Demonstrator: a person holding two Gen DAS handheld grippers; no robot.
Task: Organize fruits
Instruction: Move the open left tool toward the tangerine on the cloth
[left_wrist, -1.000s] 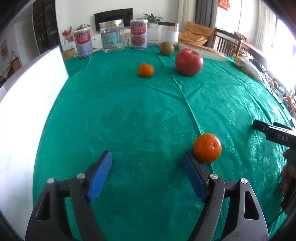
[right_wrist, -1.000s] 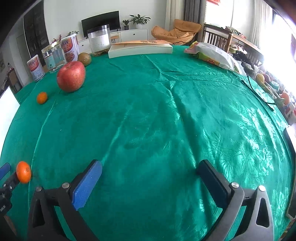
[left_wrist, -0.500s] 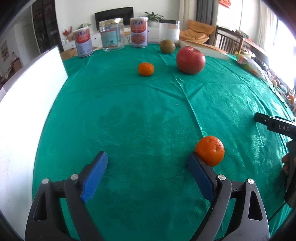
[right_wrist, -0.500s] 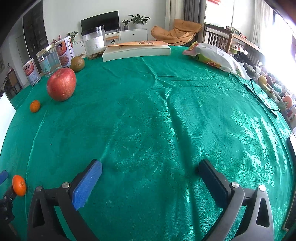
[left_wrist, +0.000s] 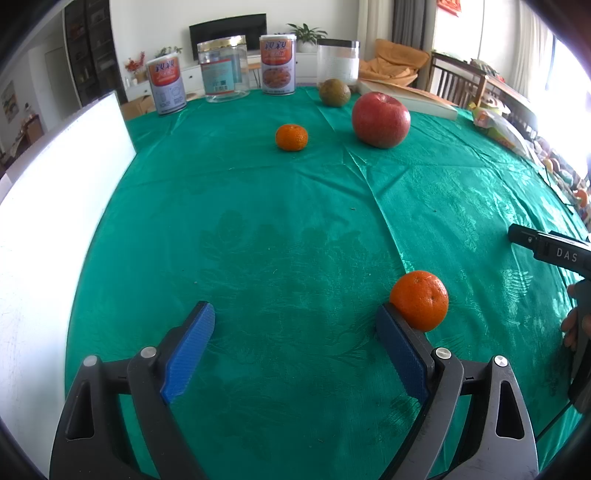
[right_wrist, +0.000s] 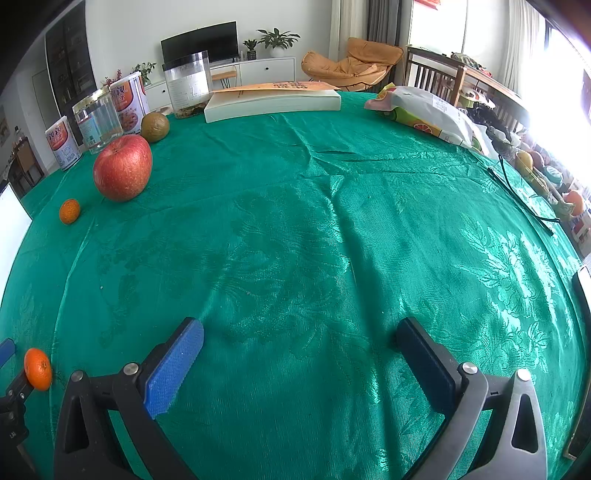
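On the green tablecloth lie a near orange mandarin (left_wrist: 419, 300), a far mandarin (left_wrist: 291, 137), a red apple (left_wrist: 381, 120) and a brown-green kiwi (left_wrist: 334, 92). My left gripper (left_wrist: 295, 325) is open and empty; the near mandarin sits just outside the tip of its right finger, touching or nearly so. My right gripper (right_wrist: 301, 341) is open and empty over bare cloth. In the right wrist view the apple (right_wrist: 123, 167), kiwi (right_wrist: 155, 126) and far mandarin (right_wrist: 69, 211) are at far left, and the near mandarin (right_wrist: 37, 369) is at the lower left.
Two printed cans (left_wrist: 277, 64) and two clear jars (left_wrist: 222, 68) stand along the far edge. A thick book (right_wrist: 272, 100) and a snack bag (right_wrist: 424, 113) lie at the back. A white board (left_wrist: 48, 206) stands at the left. The right gripper's body (left_wrist: 554, 251) shows at the right.
Both grippers have drifted slightly over the table, so the fruits sit a bit lower and nearer in the left wrist view. Both stay open, and nothing was grasped.
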